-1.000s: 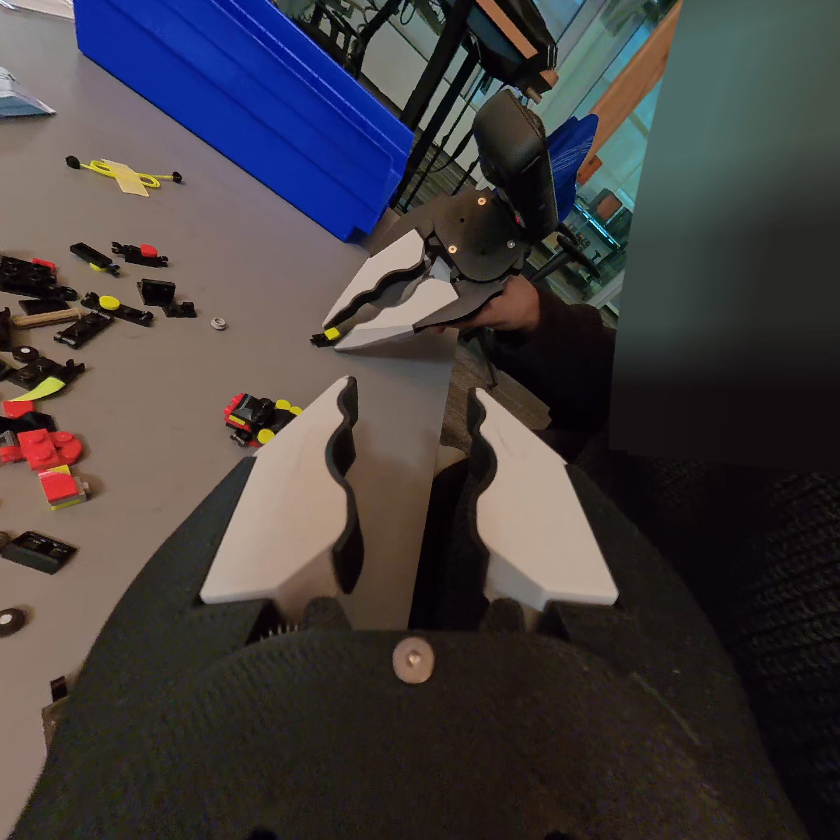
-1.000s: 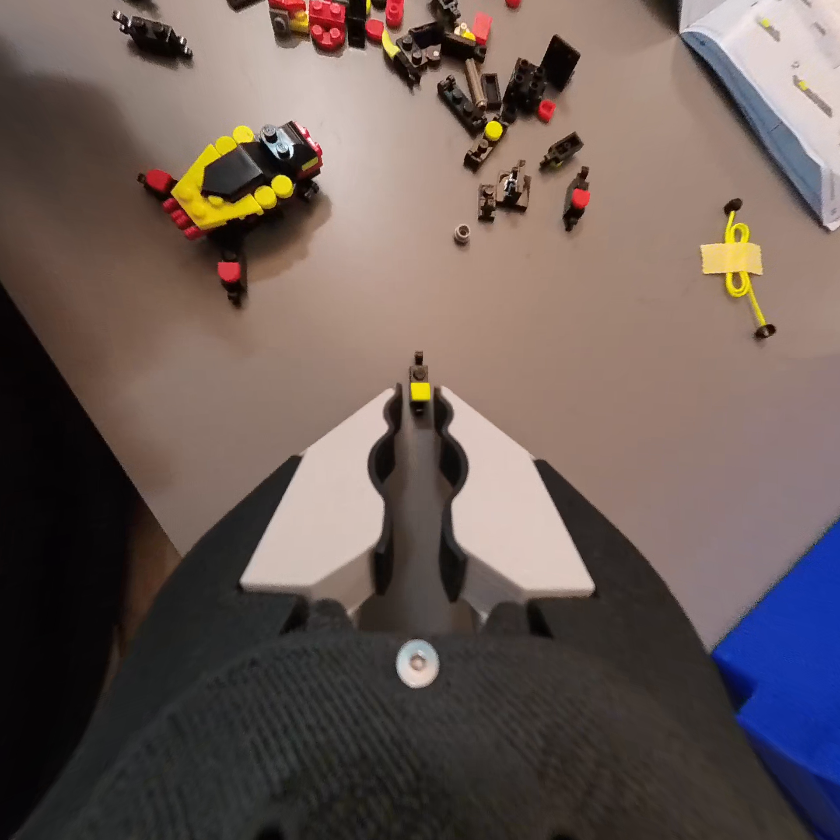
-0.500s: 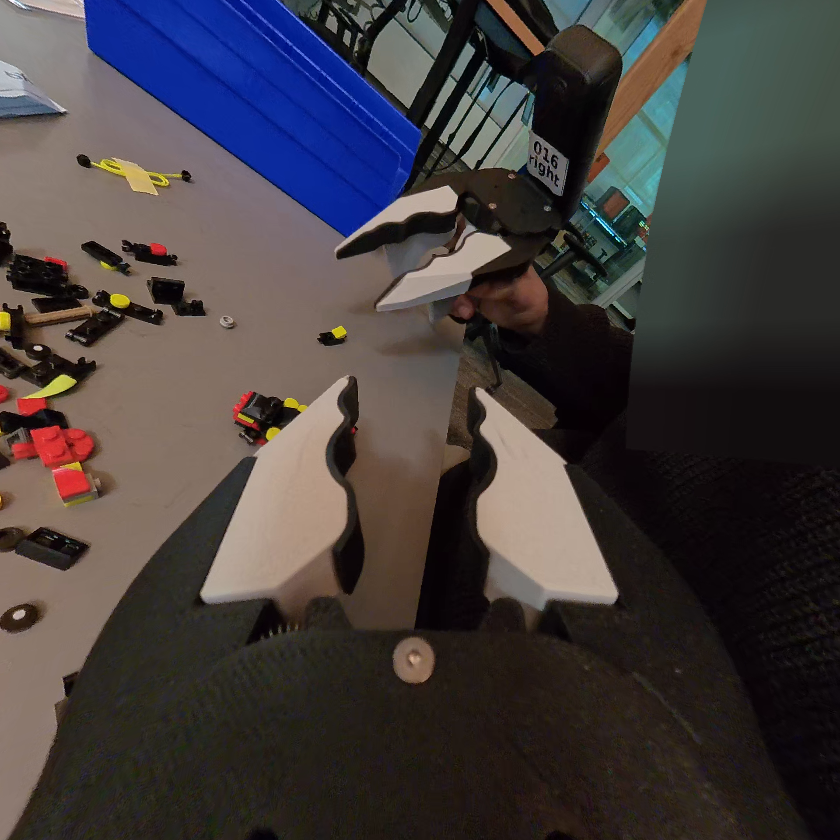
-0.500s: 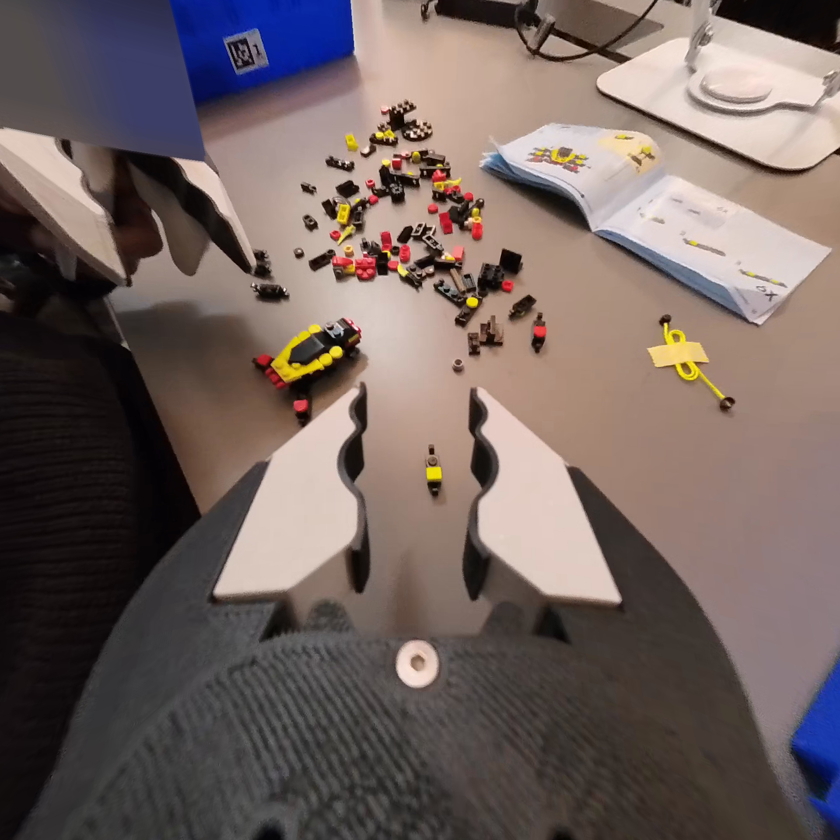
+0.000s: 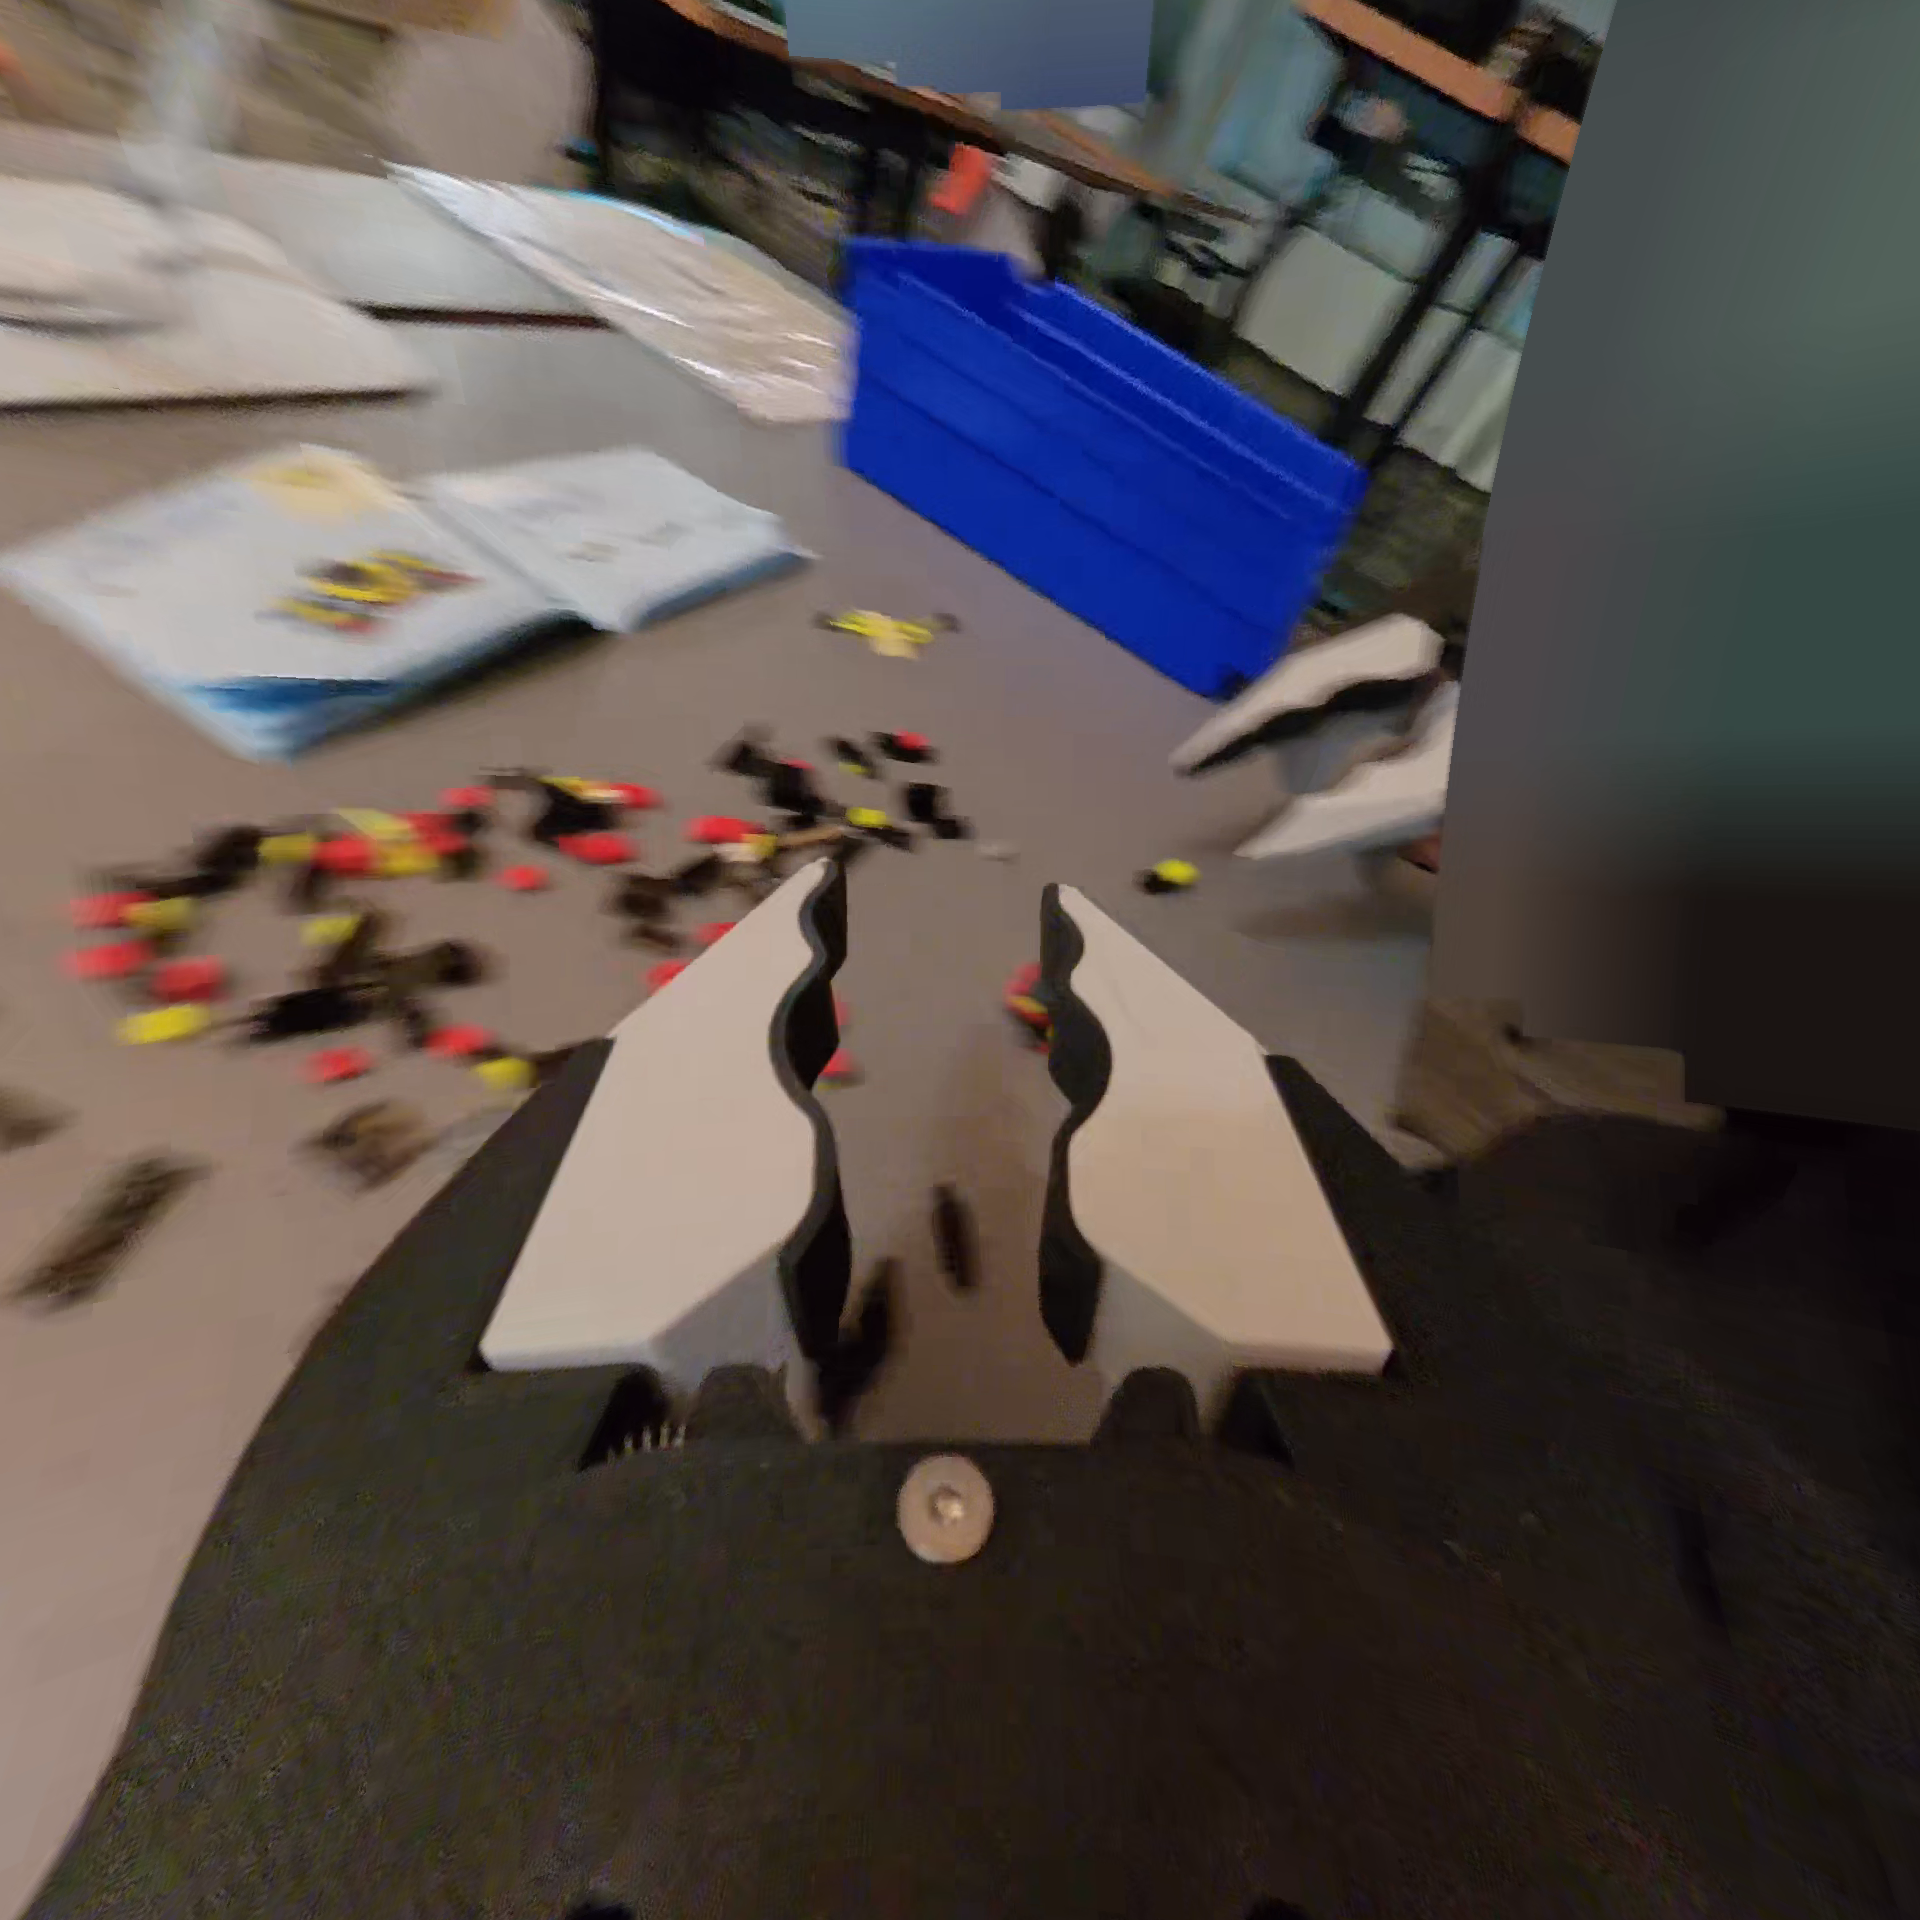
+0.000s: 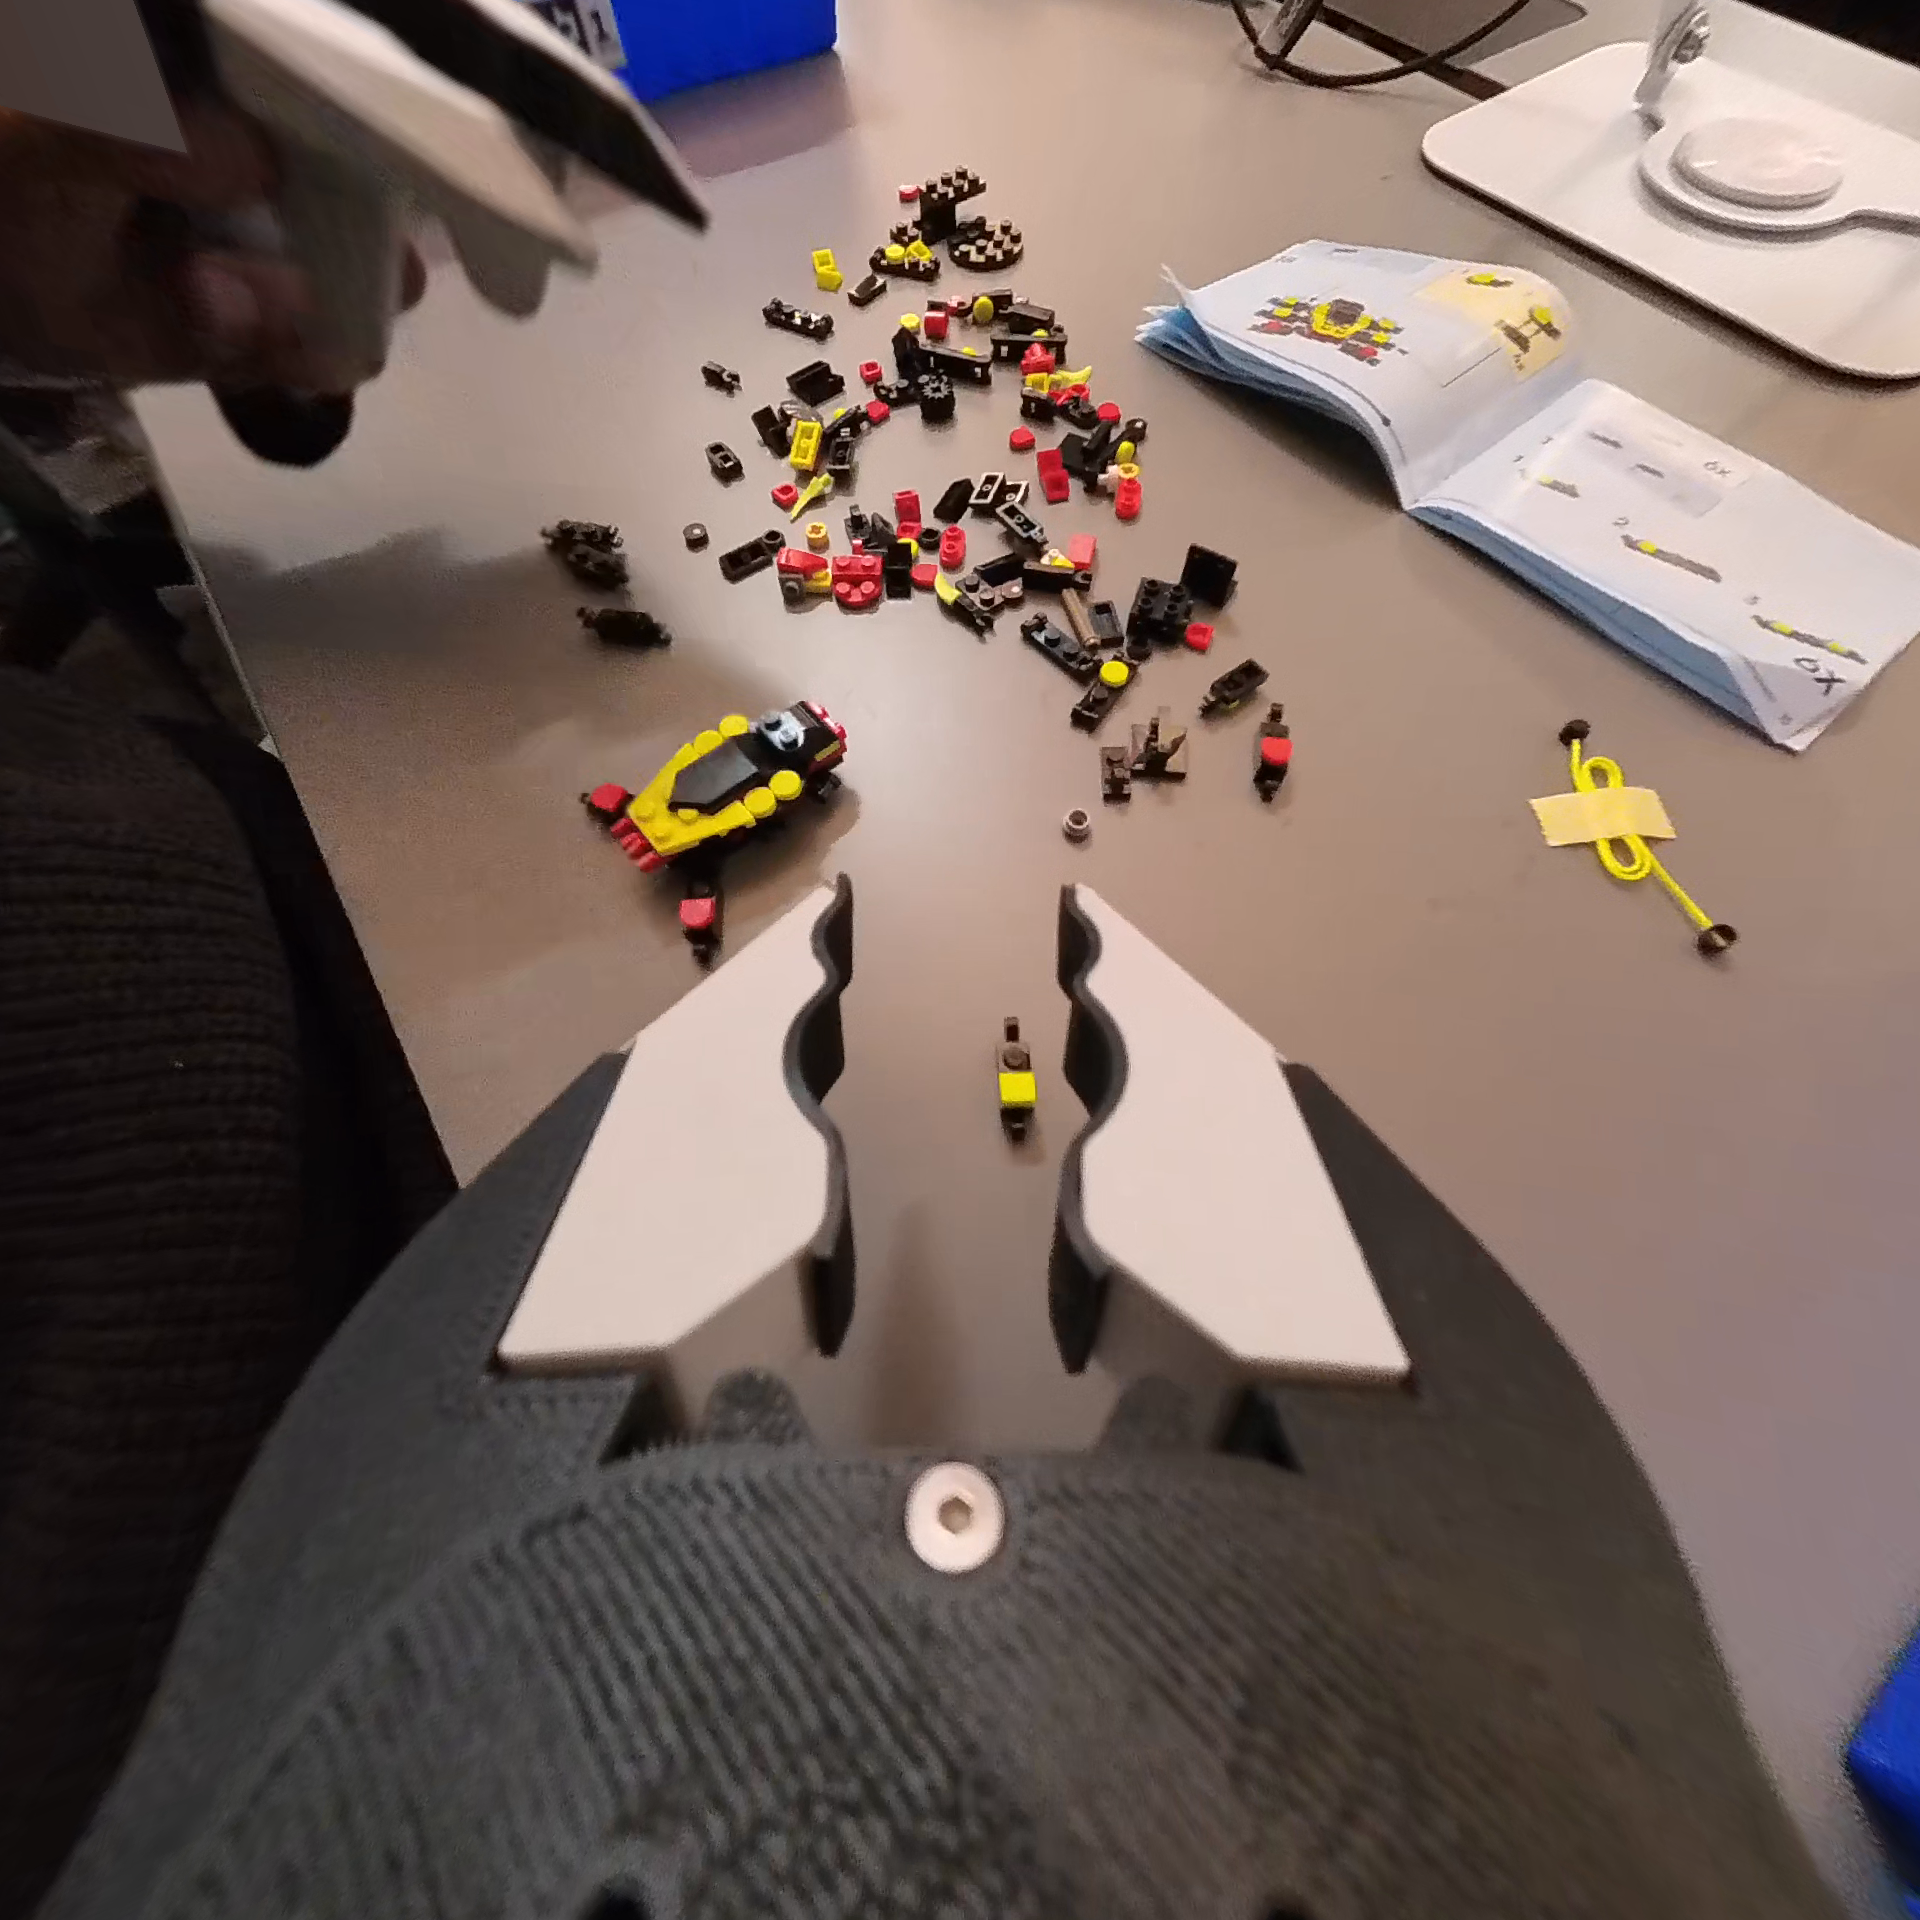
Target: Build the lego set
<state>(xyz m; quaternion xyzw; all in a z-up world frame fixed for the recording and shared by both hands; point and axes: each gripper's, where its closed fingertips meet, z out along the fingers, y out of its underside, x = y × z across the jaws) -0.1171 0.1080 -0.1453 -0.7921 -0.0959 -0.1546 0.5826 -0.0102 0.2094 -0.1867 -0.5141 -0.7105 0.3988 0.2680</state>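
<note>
We hold our right gripper (image 6: 954, 894) above the grey desk (image 6: 1351, 1039), near its front edge, with its jaws moderately apart and nothing gripped. A small black and yellow brick piece (image 6: 1015, 1081) lies flat on the desk between the fingers, just beside the right one and touching neither pad. Ahead and to the left, close to the desk's front edge, sits a partly built yellow, black and red brick model (image 6: 727, 790). Beyond it a scatter of loose black, red and yellow bricks (image 6: 966, 468) spreads toward the middle of the desk. An open instruction booklet (image 6: 1538, 457) lies to the right of the scatter, and a yellow cord with a strip of tape (image 6: 1610, 831) lies nearer us on the right. A white stand base (image 6: 1704, 197) sits at the far right corner.

Our left gripper (image 5: 940, 894) hangs over the same desk, jaws likewise parted and bare, though its view is blurred. A blue bin (image 5: 1081, 468) stands beyond it toward the far edge.
</note>
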